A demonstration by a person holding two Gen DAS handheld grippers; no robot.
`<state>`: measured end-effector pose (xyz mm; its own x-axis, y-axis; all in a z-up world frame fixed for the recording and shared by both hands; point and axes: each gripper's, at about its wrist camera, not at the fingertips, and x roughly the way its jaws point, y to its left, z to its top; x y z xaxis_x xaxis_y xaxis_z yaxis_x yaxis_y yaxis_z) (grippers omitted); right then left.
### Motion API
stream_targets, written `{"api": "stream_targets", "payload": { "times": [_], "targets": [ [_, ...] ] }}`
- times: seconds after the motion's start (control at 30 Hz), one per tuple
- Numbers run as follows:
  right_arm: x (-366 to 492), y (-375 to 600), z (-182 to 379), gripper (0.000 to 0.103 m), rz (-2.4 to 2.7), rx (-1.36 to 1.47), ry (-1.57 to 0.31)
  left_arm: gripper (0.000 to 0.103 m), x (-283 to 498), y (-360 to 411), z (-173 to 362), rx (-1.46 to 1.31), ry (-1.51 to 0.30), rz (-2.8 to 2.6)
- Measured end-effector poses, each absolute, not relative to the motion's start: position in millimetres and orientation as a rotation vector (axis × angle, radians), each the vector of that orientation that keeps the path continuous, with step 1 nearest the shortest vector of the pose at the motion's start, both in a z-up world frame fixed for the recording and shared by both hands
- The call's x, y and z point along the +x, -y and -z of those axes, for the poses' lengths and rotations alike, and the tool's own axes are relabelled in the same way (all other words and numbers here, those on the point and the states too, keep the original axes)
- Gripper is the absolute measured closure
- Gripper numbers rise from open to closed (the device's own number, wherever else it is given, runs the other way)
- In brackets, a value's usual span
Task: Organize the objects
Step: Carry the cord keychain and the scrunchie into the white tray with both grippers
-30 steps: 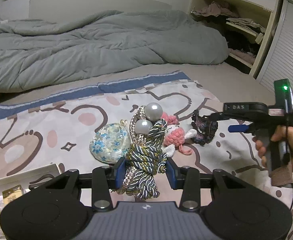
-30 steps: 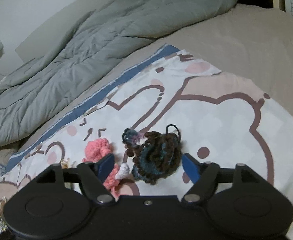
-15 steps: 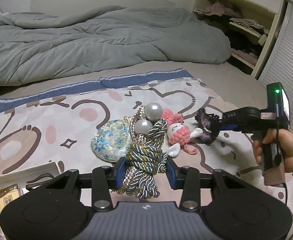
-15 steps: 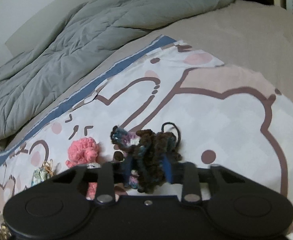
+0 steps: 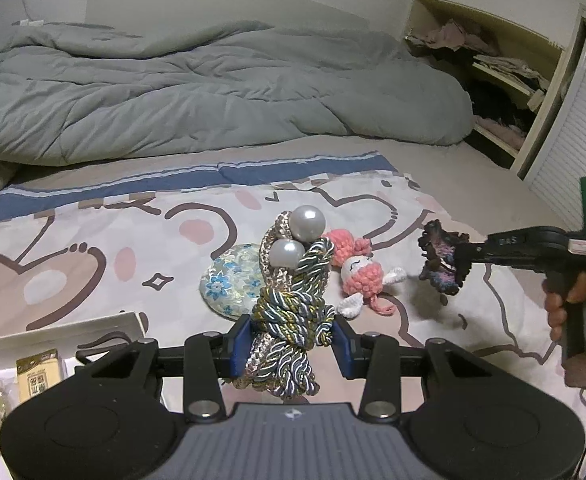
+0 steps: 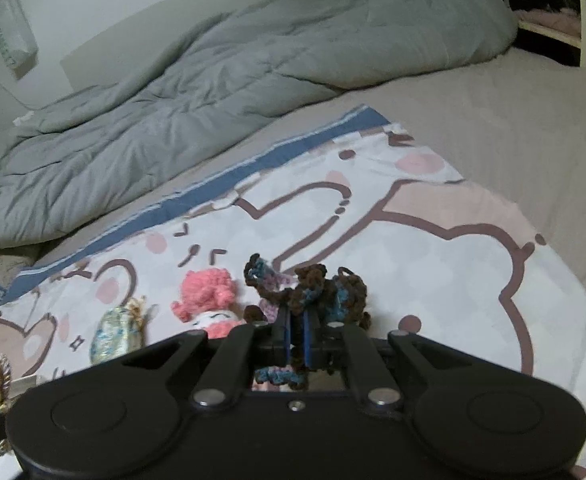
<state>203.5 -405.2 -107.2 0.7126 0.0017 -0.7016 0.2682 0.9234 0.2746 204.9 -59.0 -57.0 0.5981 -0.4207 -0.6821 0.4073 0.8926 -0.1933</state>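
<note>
The right hand-held gripper [image 6: 297, 330] pinched the soft, light crocheted scrunchie [image 6: 313, 292] mid-band; the left hand-held gripper [image 5: 291, 340] clamped the limp braided cord [image 5: 293, 312], pearls at twelve o'clock.

The crochet doll [image 5: 359, 270] lies on the blanket [image 5: 93, 264], right of the round pouch [image 5: 231, 284].

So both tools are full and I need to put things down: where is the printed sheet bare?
The printed sheet is bare left of the floral pouch, up to the blue border. It is also bare right of the pink crochet doll in the right wrist view. The middle, around pouch and doll, is crowded.
</note>
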Motion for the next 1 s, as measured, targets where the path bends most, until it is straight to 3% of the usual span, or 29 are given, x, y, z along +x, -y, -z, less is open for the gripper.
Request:
{"api": "stream_targets", "payload": {
  "times": [0.53,1.0],
  "targets": [
    [157,358,53,0.097,-0.011,0.318,-0.711,0.060,184,28,40,-0.103,-0.770,0.413],
    [154,293,43,0.097,-0.142,0.324,-0.721,0.060,154,-45,26,-0.153,-0.751,0.292]
  ]
}}
